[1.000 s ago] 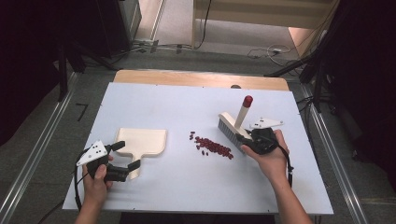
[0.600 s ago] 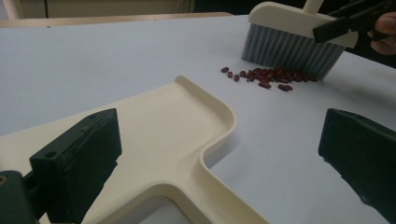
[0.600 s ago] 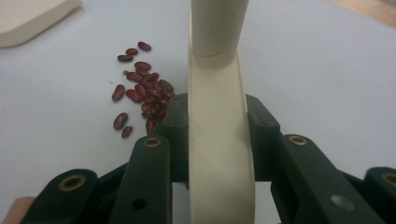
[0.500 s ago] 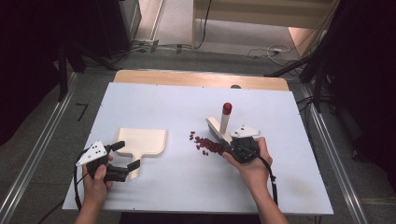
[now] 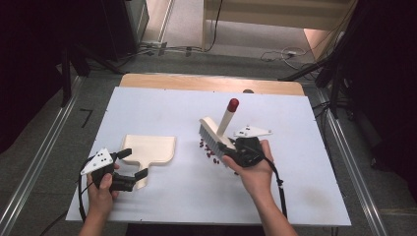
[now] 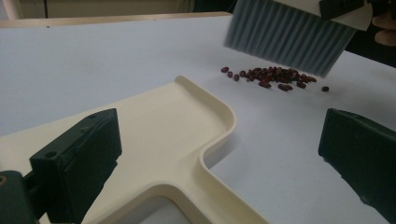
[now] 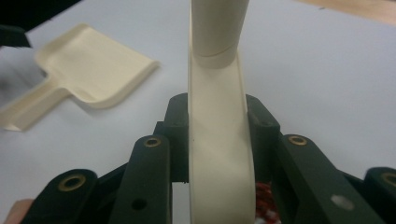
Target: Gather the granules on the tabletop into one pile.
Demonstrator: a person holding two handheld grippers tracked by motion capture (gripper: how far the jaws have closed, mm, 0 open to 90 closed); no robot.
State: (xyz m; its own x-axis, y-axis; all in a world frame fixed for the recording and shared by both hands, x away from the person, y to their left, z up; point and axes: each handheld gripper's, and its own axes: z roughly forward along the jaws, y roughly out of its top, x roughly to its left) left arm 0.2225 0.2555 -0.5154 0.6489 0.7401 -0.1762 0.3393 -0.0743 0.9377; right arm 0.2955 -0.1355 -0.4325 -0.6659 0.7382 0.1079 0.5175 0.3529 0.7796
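**A:** What is the right gripper (image 5: 231,150) doing with the brush (image 5: 216,133)?

**B:** Its jaws are clamped on the flat cream back of the brush, just below where the round handle with the red tip rises. The right gripper view shows the pads pressing both sides of that back. The bristles hang over the beans (image 5: 208,149), a little right of the table's (image 5: 147,103) middle.

**A:** How would you expect the brush to handle?

**B:** Light, I'd judge, and stiff in the body, but the plastic looks smooth, so it could twist in the pads if the bristles drag hard. Low on the back, close to the bristles, is a sensible hold, since it keeps the sweep steady.

**A:** And the beans?

**B:** Small, hard and loose. They will likely roll and scatter under a fast stroke, so short, gentle passes towards the dustpan (image 5: 150,148) suit them.

**A:** Where is the dustpan?

**B:** Flat on the table, left of the beans and nearer the front edge, with its open lip facing them. It looks thin and light, so it would probably slide if pushed.

**A:** Does the left gripper (image 5: 130,166) hold it?

**B:** Not yet. The left gripper view shows one jaw over the handle and the other well off to the side, so they are spread apart, gripping nothing. The narrow handle is the place to take hold.
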